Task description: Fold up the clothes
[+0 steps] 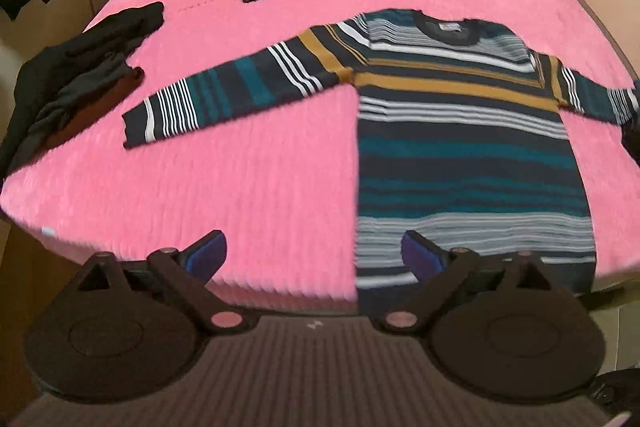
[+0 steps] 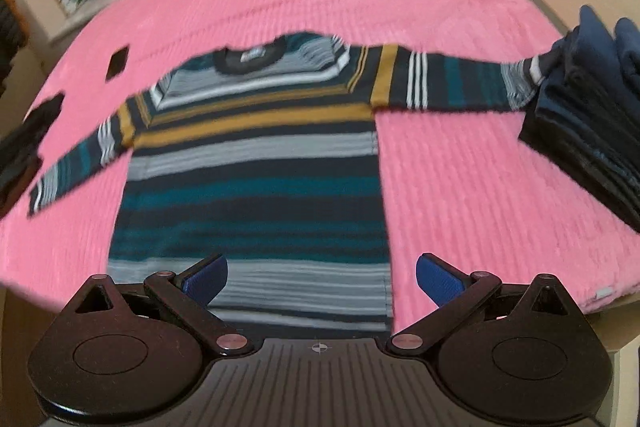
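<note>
A striped sweater [image 1: 460, 131] lies flat on the pink bed [image 1: 248, 187], collar toward the top of the frame, hem toward the cameras, its body running top to bottom and both sleeves spread sideways. The left tongs [image 1: 314, 255] are spread wide over the hem's left corner, holding nothing. The right tongs [image 2: 322, 277] are spread at the hem's right corner, likewise empty. A dark pile of clothes [image 1: 76, 67] sits at the left edge; a folded stack [image 2: 588, 107], probably trousers, lies at the right.

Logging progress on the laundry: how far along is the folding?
Done: a folded dark stack sits right. In hand: nothing; both grippers, left and right, hover with jaws open over the flat striped sweater. Left: that sweater and the dark heap.
</note>
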{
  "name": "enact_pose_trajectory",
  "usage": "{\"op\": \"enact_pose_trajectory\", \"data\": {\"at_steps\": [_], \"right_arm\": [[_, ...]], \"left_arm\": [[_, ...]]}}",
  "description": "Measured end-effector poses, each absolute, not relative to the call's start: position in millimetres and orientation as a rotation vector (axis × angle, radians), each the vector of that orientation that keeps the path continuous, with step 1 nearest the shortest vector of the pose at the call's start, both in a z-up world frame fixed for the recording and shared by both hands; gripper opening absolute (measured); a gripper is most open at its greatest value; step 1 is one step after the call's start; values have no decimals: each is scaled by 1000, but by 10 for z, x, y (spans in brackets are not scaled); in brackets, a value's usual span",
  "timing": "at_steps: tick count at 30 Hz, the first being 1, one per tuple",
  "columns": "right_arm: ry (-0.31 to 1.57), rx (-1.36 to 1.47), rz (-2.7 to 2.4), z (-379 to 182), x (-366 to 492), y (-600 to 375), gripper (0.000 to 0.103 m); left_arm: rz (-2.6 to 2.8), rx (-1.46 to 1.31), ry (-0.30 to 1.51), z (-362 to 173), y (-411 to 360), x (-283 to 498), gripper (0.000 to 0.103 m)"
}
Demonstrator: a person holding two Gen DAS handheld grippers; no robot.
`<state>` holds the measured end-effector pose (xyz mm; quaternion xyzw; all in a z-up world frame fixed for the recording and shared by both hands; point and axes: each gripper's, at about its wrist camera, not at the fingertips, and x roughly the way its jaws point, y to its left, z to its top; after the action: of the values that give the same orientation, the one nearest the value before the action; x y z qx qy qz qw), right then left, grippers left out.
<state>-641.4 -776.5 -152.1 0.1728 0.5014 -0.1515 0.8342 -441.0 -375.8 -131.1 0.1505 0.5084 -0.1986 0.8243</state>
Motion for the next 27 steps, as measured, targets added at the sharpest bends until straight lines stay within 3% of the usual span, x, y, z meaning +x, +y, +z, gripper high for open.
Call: {"op": "enact_pose_trajectory", "data": {"at_steps": [10,27], "right_arm": [[1135,389,-270,-1643,-6900,-7661,103],[1163,302,-192,-1618,-6666,-7336,103]], "left_arm": [[-523,440,1090,-1336,-4158,-4922,97],[-549,462,1071,-1355,-4225,-4857,98]]}}
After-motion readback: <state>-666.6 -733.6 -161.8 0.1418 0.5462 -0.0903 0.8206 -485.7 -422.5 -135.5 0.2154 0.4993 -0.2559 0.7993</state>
